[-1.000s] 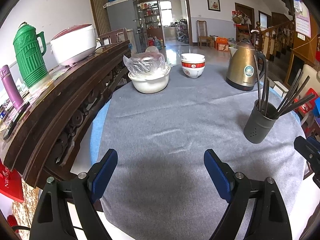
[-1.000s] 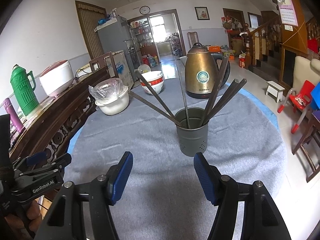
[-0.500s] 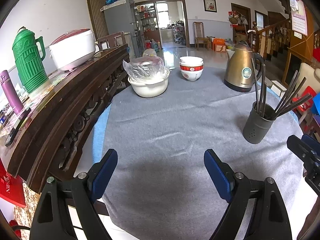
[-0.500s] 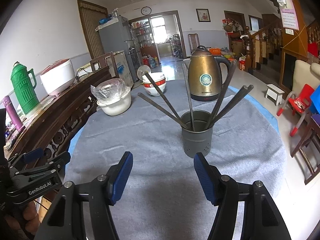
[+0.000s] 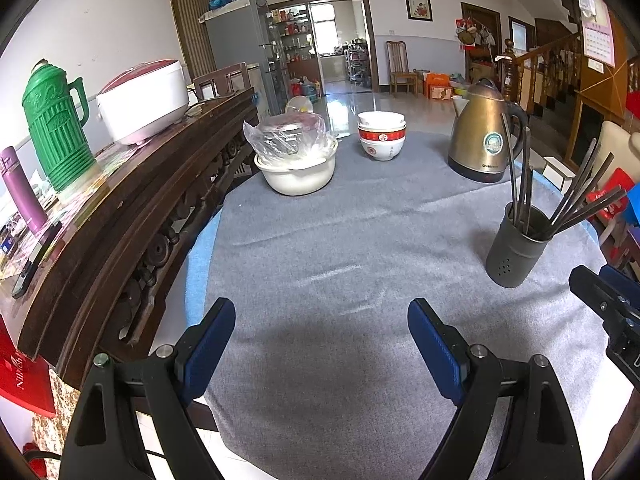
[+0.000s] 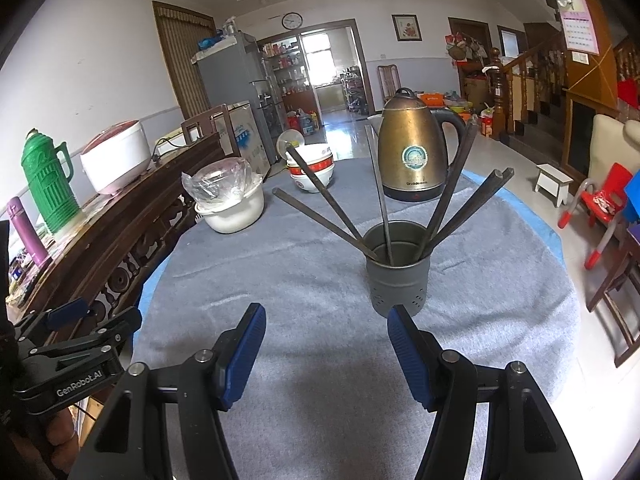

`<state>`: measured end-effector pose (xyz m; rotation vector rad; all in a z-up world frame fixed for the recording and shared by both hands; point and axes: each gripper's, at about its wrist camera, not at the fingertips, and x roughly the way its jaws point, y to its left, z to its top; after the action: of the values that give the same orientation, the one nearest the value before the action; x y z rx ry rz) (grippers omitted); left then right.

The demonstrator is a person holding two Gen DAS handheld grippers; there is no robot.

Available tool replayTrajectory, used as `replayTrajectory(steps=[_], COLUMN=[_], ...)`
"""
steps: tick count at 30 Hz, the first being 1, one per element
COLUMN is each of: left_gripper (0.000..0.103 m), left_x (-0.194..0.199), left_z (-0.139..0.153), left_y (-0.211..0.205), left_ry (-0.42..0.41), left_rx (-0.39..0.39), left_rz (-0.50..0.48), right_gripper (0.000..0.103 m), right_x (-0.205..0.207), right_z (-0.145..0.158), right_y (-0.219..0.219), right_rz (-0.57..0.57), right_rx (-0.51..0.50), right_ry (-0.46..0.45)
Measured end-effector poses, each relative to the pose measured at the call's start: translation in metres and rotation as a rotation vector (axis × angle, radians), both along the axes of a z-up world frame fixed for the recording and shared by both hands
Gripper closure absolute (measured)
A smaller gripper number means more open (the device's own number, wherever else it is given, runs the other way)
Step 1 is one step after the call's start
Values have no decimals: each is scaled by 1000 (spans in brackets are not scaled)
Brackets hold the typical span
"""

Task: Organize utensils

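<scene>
A dark grey perforated utensil holder [image 6: 398,282] stands on the grey table cloth [image 6: 304,264] with several dark chopsticks [image 6: 448,196] fanned out of it. It also shows in the left wrist view [image 5: 516,250] at the right. My right gripper [image 6: 326,344] is open and empty, just short of the holder and a little to its left. My left gripper [image 5: 322,338] is open and empty over bare cloth near the table's front edge, well left of the holder.
A gold kettle [image 6: 412,152] stands behind the holder. Stacked red-and-white bowls [image 5: 381,136] and a white basin with a plastic-wrapped pot [image 5: 296,160] sit at the back. A dark wooden sideboard [image 5: 132,200] with a green thermos [image 5: 56,124] runs along the left.
Both grippers have drawn back from the holder, which looks smaller and farther in the right wrist view. Both stay open.
</scene>
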<state>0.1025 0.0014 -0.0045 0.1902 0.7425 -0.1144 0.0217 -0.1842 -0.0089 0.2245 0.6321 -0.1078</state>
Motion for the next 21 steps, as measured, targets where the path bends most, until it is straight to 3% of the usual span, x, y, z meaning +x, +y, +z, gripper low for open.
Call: replayTrajectory(steps=[21], left_gripper=[15], left_x=[8], left_z=[-2], left_y=[-16], left_ry=[21], left_rx=[14], left_rz=[27], right_gripper=[36], right_x=[8], right_z=[-12], right_y=[-27], right_rz=[11], right_rx=[21], right_ry=[15])
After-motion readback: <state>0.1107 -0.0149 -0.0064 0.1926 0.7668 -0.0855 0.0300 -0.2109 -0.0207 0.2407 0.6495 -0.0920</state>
